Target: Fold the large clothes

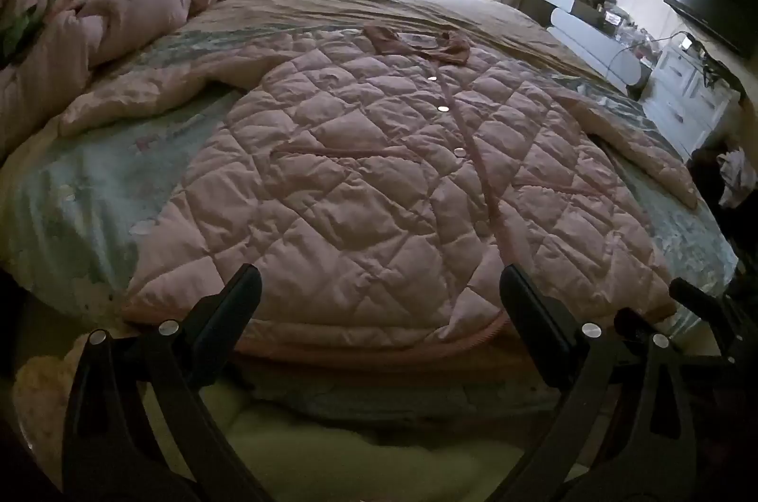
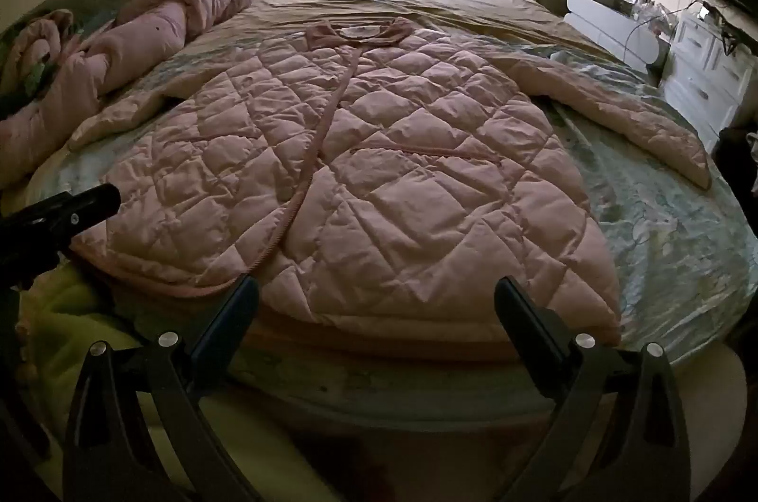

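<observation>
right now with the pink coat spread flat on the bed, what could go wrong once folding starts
1. The quilted coat looks puffy; folds may spring open.
2. Its right sleeve lies near the bed edge and might slide off.
3. Both grippers, left gripper and right gripper, hang open at the hem; a shallow pinch could slip.

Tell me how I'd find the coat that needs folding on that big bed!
Start at the large bed with the pale blue-green patterned sheet. Spread flat across its middle, sleeves out to both sides, lies the pink diamond-quilted coat, its collar toward the window. Unlike the rumpled pink quilt bunched along the bed's left edge, it lies smooth, with a darker pink strip running down its front.
</observation>
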`<action>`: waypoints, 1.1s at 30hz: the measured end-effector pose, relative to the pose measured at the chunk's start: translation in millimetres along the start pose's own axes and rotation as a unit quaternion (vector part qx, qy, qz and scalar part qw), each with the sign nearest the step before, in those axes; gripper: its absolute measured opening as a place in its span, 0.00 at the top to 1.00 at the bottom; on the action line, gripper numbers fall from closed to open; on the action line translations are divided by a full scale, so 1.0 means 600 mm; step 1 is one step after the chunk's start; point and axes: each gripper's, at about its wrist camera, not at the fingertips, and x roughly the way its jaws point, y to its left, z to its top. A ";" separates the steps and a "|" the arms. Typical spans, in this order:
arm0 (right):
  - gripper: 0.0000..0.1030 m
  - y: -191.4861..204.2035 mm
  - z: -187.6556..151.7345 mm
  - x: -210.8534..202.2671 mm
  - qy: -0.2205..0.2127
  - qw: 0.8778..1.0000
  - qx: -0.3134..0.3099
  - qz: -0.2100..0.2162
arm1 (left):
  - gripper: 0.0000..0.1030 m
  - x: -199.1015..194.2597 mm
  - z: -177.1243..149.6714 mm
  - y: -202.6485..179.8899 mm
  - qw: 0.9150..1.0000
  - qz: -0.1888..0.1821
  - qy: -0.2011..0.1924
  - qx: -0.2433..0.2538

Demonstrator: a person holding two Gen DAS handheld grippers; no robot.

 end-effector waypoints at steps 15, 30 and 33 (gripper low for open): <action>0.04 0.005 -0.001 -0.002 -0.002 1.000 0.000 -0.001 | 0.08 -0.005 0.004 -0.005 1.000 -0.004 0.003 -0.007; 0.04 -0.001 0.000 -0.002 -0.005 1.000 0.009 -0.001 | 0.08 -0.005 0.001 -0.001 1.000 -0.006 0.004 -0.006; 0.04 -0.001 -0.001 -0.003 -0.005 1.000 0.009 -0.002 | 0.08 -0.005 0.001 -0.001 1.000 -0.006 0.003 -0.006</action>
